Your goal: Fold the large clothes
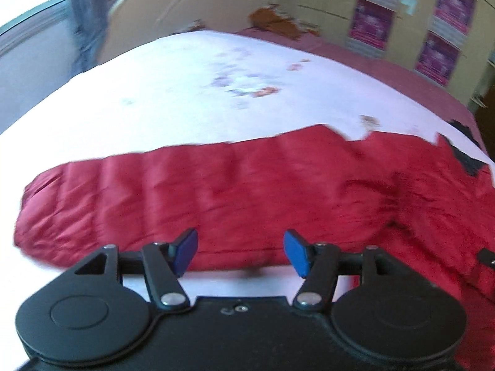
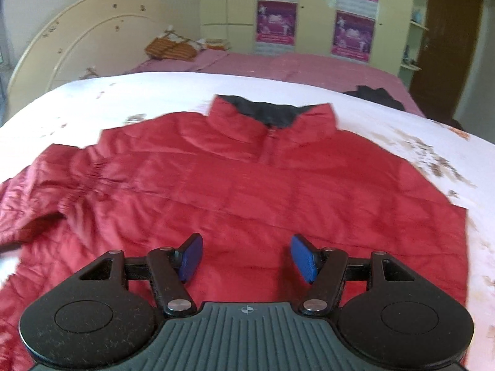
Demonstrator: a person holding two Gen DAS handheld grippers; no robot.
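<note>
Jacket [image 2: 235, 185], red and quilted, lies spread flat on the white bedsheet [image 2: 92, 92] in front of you, front side up, its stand-up collar [image 2: 272, 120] with the dark lining at the far end and the zip running down from it. In the right wrist view the body of the jacket fills the middle of the bed, and one sleeve [image 1: 154, 191] stretches out to the left, crumpled where it meets the shoulder. The left wrist view shows that sleeve lying straight across the sheet, cuff end to the left, with the jacket body rising at the right edge.

Your left gripper [image 1: 241, 253] hangs over the near edge of the sleeve with its blue pads [image 1: 185, 252] standing apart; nothing sits between them and they do not press on the cloth. Your right gripper [image 2: 246, 258] hovers above the lower front of the jacket, its pads likewise apart and holding nothing.

Beyond the white sheet you see a pink bedspread [image 2: 309, 65], a cream headboard [image 2: 77, 37] at the left, an orange-brown cloth [image 2: 170, 49] heaped near it, and a dark garment [image 2: 374, 95] at the far right of the bed. Pale yellow wardrobe doors [image 2: 315, 15] carry purple posters [image 2: 275, 21], and a brown door [image 2: 445, 37] stands at the right
</note>
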